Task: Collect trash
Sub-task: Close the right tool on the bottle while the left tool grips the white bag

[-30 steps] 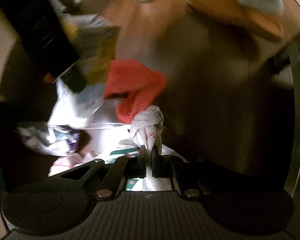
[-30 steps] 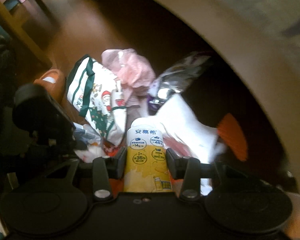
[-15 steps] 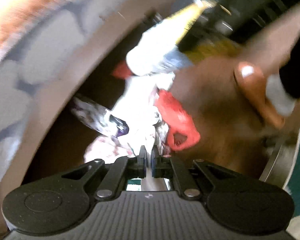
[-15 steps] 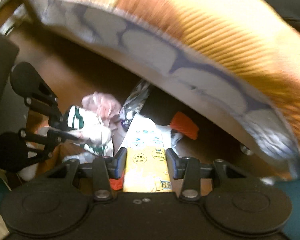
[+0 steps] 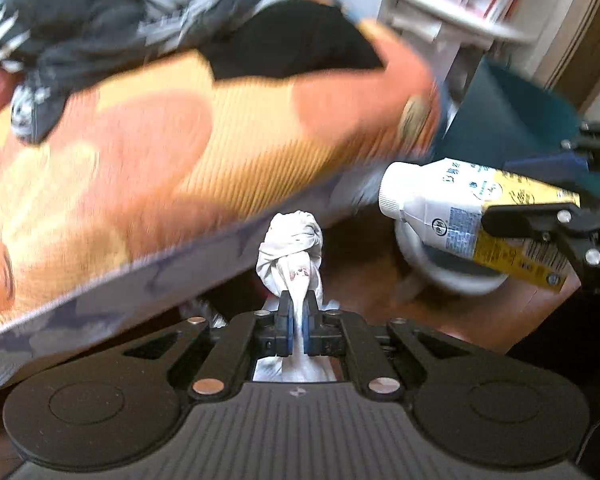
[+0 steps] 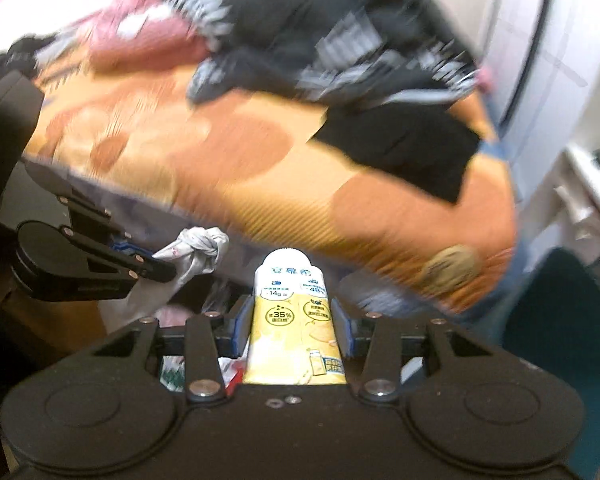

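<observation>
My left gripper (image 5: 296, 307) is shut on the neck of a knotted white plastic bag (image 5: 294, 240), whose knot stands up past the fingertips. The same bag (image 6: 198, 250) hangs from the left gripper (image 6: 156, 266) at the left of the right wrist view. My right gripper (image 6: 294, 320) is shut on a yellow and white drink bottle (image 6: 294, 316), cap end pointing away. In the left wrist view that bottle (image 5: 456, 208) lies across the right side in the right gripper (image 5: 528, 200). Both grippers are raised beside the bed edge.
A bed with an orange patterned cover (image 5: 148, 152) and dark clothes (image 6: 324, 36) heaped on it fills the upper half of both views. A dark teal bin (image 5: 512, 116) stands at the right by a white shelf (image 5: 452, 16). Brown wooden floor (image 5: 384, 272) lies below, with more litter (image 6: 180, 314) under the bed.
Both grippers have risen from the pile of litter under the bed to mattress height, carrying the bag and the bottle. The bed top and the room have come into view.
</observation>
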Tool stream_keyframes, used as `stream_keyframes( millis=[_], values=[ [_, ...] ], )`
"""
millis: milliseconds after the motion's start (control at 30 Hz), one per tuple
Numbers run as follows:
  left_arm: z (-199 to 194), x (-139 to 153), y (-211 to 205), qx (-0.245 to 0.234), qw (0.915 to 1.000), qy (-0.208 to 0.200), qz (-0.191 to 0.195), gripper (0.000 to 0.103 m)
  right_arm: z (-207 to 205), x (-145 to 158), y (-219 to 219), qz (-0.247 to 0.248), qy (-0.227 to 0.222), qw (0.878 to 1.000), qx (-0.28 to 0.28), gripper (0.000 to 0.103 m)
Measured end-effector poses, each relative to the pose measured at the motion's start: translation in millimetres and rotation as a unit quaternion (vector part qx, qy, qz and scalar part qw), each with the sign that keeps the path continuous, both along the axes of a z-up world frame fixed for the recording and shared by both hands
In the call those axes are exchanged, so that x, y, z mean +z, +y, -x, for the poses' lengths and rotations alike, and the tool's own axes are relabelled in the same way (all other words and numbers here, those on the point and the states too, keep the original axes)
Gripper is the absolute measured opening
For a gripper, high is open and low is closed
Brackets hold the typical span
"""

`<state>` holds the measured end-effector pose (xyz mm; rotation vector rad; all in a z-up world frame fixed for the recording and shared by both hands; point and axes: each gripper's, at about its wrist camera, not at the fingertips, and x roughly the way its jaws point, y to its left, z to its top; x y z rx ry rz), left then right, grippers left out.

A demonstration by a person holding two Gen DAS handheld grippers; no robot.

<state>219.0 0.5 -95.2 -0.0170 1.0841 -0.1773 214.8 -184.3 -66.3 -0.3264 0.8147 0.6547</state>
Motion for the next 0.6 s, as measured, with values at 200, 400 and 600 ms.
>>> stream_keyframes(
  millis=[200,400,600],
  values=[
    [-24,58,-52,-0.020,0.9986,-0.047,0.012,0.004,-5,48,-50,-0.002,-0.063,0.998,-0.031,0.041],
    [-51,98,-122,-0.067,0.9947,-0.074,0.024,0.004,-12,73,-118,-0.009,-0.103,0.990,-0.093,0.041],
    [-80,108,-189,-0.119,0.9897,-0.074,0.028,0.004,-24,61,-176,-0.006,-0.092,0.984,-0.152,0.041]
  ],
)
